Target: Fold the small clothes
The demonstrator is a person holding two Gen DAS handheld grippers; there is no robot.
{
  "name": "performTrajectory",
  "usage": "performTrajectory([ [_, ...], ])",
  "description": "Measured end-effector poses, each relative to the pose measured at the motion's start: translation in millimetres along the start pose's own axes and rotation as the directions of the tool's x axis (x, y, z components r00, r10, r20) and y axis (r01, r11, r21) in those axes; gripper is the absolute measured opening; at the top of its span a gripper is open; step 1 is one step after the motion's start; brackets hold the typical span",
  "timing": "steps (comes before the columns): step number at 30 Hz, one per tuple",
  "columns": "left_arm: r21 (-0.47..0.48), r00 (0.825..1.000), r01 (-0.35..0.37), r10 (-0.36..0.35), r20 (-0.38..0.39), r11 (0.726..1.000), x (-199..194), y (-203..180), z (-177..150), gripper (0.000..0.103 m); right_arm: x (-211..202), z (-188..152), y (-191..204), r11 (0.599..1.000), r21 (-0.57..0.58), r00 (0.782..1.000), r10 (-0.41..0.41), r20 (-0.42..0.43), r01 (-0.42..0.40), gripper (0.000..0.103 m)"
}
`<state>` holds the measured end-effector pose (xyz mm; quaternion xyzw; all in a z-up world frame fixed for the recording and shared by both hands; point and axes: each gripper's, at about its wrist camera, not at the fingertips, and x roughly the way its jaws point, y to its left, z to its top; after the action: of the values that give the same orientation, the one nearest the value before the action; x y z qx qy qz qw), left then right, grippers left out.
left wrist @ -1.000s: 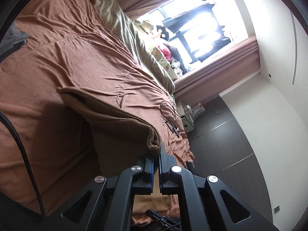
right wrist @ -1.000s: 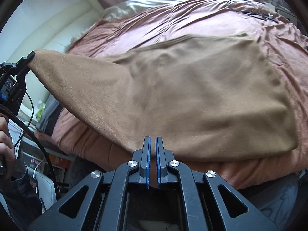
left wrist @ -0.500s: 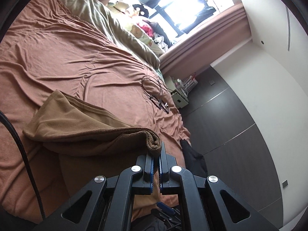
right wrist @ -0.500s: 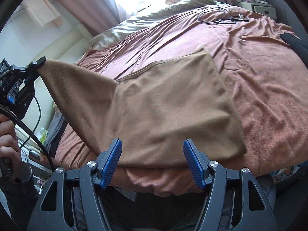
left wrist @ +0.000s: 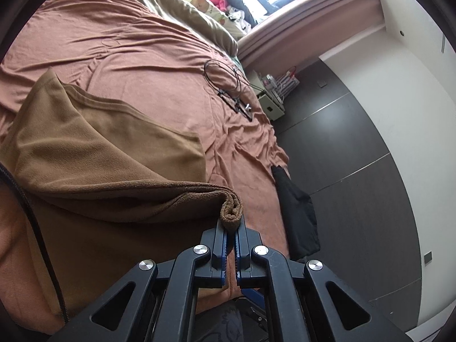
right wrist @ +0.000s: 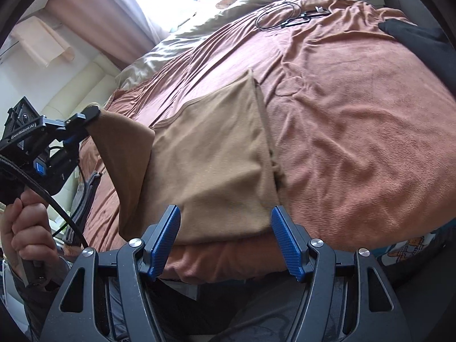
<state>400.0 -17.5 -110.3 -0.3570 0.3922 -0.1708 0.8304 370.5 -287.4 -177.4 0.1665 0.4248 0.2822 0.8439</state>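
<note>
A tan fleece garment [right wrist: 216, 154] lies on the rust-brown bed, folded over on itself, near the front edge. My left gripper [left wrist: 231, 229] is shut on its bunched corner [left wrist: 231, 209] and holds that corner lifted; in the right wrist view the left gripper [right wrist: 85, 116] is at the far left with the cloth hanging from it. My right gripper [right wrist: 225, 239] is open and empty, its blue pads [right wrist: 164, 239] spread just in front of the garment's near edge, not touching it.
The rust-brown bedspread [right wrist: 356, 119] covers the bed. A black cable coil with glasses [left wrist: 228, 85] lies toward the far side. A black cloth [left wrist: 296, 216] hangs off the bed's edge. Pillows and a window lie at the head; a dark wall panel [left wrist: 356, 142] is beyond.
My right gripper opened and let go of the garment's edge, then drew back. My left gripper carried its corner across, so the garment is now doubled over and narrower.
</note>
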Motion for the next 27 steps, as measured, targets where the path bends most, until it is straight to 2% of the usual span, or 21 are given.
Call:
performTrajectory([
  [7, 0.033, 0.992, -0.029, 0.033, -0.119, 0.999, 44, -9, -25, 0.005, -3, 0, -12, 1.000, 0.016, 1.000, 0.018, -0.014, -0.018, 0.065],
  [9, 0.031, 0.985, -0.035, 0.039, -0.169, 0.999, 54, -5, -31, 0.015, -3, 0, -12, 1.000, 0.014, 1.000, 0.022, -0.018, -0.021, 0.065],
  [11, 0.009, 0.982, -0.016, 0.018, -0.187, 1.000, 55, 2, -36, 0.041, 1, 1, -12, 1.000, 0.008, 0.999, 0.025, -0.025, -0.025, 0.065],
  [13, 0.006, 0.985, -0.041, 0.042, -0.165, 0.999, 48, 10, -38, 0.053, 4, 1, -9, 1.000, -0.008, 0.999, 0.025, -0.037, -0.025, 0.065],
  [17, -0.003, 0.988, -0.093, 0.092, -0.121, 0.996, 23, 29, -37, 0.055, 14, 6, 0, 0.998, -0.055, 0.998, 0.007, -0.061, -0.011, 0.065],
  [22, -0.040, 0.982, -0.172, 0.169, -0.080, 0.984, -11, 61, -37, 0.055, 28, 17, 20, 0.986, -0.164, 0.995, -0.055, -0.085, 0.041, 0.065],
  [27, -0.094, 0.970, -0.241, 0.236, -0.060, 0.966, -41, 94, -42, 0.055, 49, 31, 49, 0.937, -0.330, 0.979, -0.165, -0.118, 0.118, 0.064],
])
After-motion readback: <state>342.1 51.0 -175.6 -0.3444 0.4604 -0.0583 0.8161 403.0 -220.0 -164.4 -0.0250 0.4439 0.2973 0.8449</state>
